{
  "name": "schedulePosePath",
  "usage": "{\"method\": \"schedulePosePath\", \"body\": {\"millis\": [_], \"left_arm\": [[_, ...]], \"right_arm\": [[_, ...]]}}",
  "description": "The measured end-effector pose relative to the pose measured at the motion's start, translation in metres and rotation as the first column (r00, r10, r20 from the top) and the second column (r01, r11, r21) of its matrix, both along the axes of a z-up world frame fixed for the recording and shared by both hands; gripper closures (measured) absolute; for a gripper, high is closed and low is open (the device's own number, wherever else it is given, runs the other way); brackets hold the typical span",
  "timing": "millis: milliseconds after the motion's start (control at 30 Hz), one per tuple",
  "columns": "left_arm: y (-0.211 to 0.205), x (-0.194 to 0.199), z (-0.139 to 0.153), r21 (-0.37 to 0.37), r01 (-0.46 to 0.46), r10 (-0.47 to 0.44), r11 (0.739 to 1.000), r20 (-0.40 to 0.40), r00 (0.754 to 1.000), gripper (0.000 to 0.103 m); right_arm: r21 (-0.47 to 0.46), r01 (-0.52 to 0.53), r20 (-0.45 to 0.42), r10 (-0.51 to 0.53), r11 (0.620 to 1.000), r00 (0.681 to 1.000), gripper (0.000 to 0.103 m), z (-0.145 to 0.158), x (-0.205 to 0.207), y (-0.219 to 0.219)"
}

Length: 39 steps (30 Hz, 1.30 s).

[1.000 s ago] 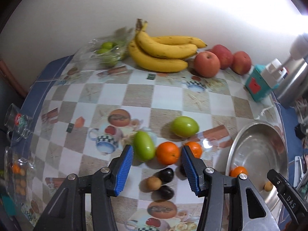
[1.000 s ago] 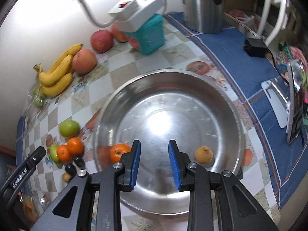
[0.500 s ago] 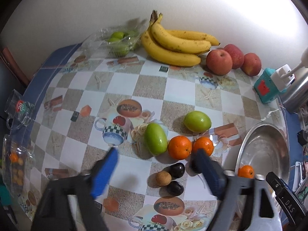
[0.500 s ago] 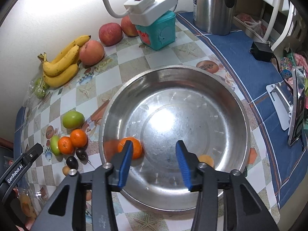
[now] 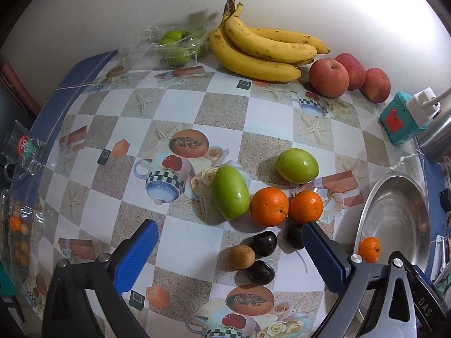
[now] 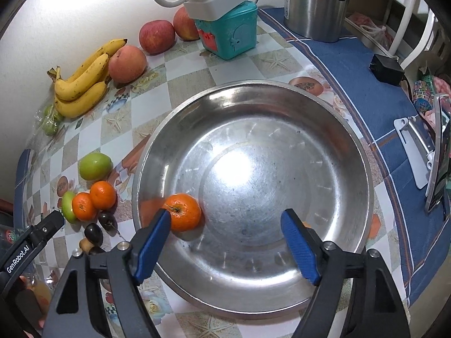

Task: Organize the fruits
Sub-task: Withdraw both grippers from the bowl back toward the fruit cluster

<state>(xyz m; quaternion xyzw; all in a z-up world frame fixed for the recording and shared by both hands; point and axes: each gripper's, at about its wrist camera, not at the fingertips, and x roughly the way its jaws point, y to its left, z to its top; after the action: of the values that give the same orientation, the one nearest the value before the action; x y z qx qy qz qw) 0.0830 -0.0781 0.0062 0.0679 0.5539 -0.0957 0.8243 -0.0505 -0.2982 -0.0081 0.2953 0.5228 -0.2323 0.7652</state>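
My left gripper (image 5: 228, 233) hovers over the fruit cluster on the checked tablecloth, its jaws still opening and pressing on nothing. Between and just beyond its fingers lie dark plums (image 5: 264, 242), a small brown fruit (image 5: 242, 256), two oranges (image 5: 269, 206) and two green fruits (image 5: 230, 192). My right gripper (image 6: 225, 217) hangs over the steel bowl (image 6: 253, 83), jaws opening, with only bare bowl floor between them. One orange (image 6: 182, 211) rests in the bowl beside the left finger. A small yellowish fruit (image 6: 305, 224) is mostly hidden behind the right finger.
Bananas (image 5: 262, 48), three apples (image 5: 328, 77) and a plastic tray of green fruits (image 5: 174, 45) line the wall. A teal box (image 6: 231, 36) with a power strip on it, a steel kettle (image 6: 315, 2), a glass mug (image 5: 22, 146) and a phone stand (image 6: 417, 146) sit near the edges.
Both grippers have opened wide from nearly shut. The small yellowish fruit in the bowl is now covered by the right finger. The left view has pulled back, with more of the table in sight.
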Motion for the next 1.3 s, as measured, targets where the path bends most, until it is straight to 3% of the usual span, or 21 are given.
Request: {"method": "schedulePosePath", "body": {"millis": [67, 167, 767, 933, 1300], "left_arm": [[0.001, 0.000, 0.000, 0.008, -0.006, 0.006, 1.000, 0.002, 1.000, 0.000], [0.004, 0.001, -0.001, 0.012, -0.016, 0.016, 1.000, 0.002, 1.000, 0.000], [0.020, 0.004, 0.010, 0.002, -0.040, 0.040, 0.999, 0.031, 0.999, 0.000], [0.036, 0.007, 0.013, -0.015, -0.065, 0.066, 0.998, 0.032, 0.997, 0.000], [0.073, 0.012, 0.018, 0.017, -0.106, 0.105, 0.994, 0.060, 0.993, 0.000]], "right_arm": [[-0.005, 0.000, 0.000, 0.000, 1.000, 1.000, 0.021, 0.000, 0.000, 0.000], [-0.016, 0.009, 0.003, -0.009, 1.000, 1.000, 0.004, 0.000, -0.001, 0.001], [-0.011, -0.006, 0.027, 0.006, 1.000, 1.000, 0.004, 0.003, 0.003, 0.010], [0.047, -0.054, 0.061, 0.051, 0.997, 0.997, 0.004, 0.006, 0.012, 0.028], [0.051, -0.203, 0.088, 0.198, 0.978, 0.976, 0.004, 0.017, 0.034, 0.086]]}}
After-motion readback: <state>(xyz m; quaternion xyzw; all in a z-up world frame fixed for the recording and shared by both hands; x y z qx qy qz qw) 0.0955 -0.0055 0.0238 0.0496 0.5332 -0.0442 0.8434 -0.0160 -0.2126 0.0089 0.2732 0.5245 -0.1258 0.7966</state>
